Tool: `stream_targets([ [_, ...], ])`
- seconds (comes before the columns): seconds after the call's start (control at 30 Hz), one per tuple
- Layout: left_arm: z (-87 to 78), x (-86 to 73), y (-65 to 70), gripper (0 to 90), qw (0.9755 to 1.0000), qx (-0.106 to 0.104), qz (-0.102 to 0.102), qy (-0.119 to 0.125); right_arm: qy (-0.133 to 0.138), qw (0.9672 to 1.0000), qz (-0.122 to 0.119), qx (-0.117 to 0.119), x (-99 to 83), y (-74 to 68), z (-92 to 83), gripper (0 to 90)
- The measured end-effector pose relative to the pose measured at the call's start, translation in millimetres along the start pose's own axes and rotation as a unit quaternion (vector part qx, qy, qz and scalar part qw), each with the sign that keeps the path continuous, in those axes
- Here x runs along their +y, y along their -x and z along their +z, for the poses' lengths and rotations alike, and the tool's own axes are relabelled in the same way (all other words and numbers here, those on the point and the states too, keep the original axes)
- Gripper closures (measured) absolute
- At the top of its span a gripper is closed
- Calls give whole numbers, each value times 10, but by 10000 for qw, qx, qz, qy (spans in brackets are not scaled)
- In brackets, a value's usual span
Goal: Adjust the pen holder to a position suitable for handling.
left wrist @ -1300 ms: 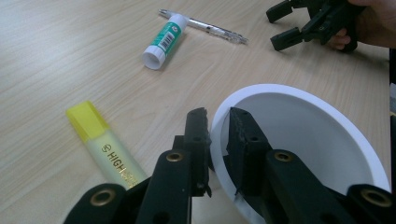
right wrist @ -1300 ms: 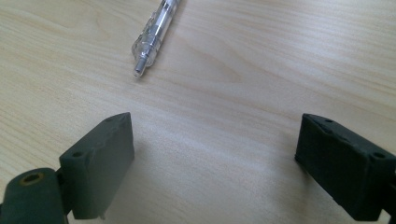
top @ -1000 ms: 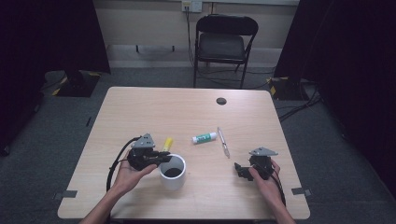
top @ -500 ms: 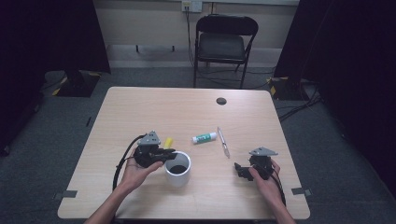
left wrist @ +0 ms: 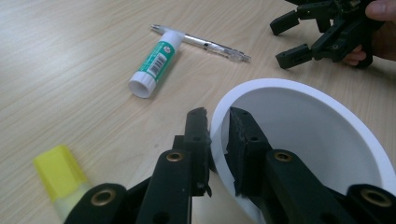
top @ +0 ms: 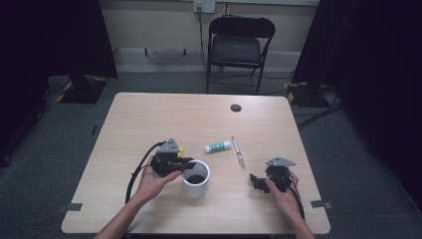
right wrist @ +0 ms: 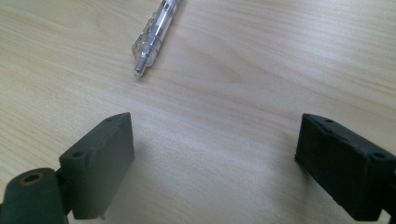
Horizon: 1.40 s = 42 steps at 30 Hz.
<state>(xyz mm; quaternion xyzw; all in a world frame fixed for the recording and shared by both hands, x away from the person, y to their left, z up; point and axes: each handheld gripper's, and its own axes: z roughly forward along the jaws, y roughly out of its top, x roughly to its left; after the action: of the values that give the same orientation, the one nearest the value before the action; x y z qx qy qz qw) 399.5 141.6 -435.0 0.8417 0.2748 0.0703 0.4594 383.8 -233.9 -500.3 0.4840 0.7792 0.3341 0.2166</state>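
Clamping the white cup's rim, the left tool is dragging it rightward toward the pen; the right tool is waiting released.

High view above the table, facing forward; gripper views close, low; shared pen.
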Motion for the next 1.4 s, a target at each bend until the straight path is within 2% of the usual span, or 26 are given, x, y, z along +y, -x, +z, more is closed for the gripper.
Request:
stream_targets([
  [0.27,21,8,-4,779,10000,-72,-20,24,0,10000,1,2,0,0,0,104],
  [0.57,37,24,1,777,10000,-17,29,-48,-1,10000,0,0,0,0,0,104],
  [0.7,72,31,-15,772,10000,-8,-40,1,-1,10000,0,2,1,0,0,104],
  [0.77,99,31,-13,769,9999,85,10,-123,0,10000,-5,4,1,1,1,104],
  [0.8,113,22,-25,769,9999,48,-11,-151,0,10000,-5,4,1,1,1,104],
  [0.93,124,15,-43,749,9999,-13,-102,-58,-1,10000,-9,6,1,2,1,104],
  [0.97,125,17,-50,706,9999,-21,-118,-42,-2,10000,-5,7,1,2,0,104],
  [1.0,117,22,-59,706,9999,-20,-134,5,-2,10000,-5,7,1,2,0,104],
  [1.07,86,24,-76,689,9992,-183,-268,232,-1,10000,-7,9,1,2,1,104],
  [1.23,36,31,-72,612,9991,-201,-227,288,-1,10000,-8,9,1,2,1,104],
  [1.33,-22,30,-76,554,9984,-271,-246,438,0,10000,-8,9,1,2,1,105],
  [1.4,-70,36,-82,499,9982,-226,-261,496,-10,10000,0,3,1,1,0,104],
])
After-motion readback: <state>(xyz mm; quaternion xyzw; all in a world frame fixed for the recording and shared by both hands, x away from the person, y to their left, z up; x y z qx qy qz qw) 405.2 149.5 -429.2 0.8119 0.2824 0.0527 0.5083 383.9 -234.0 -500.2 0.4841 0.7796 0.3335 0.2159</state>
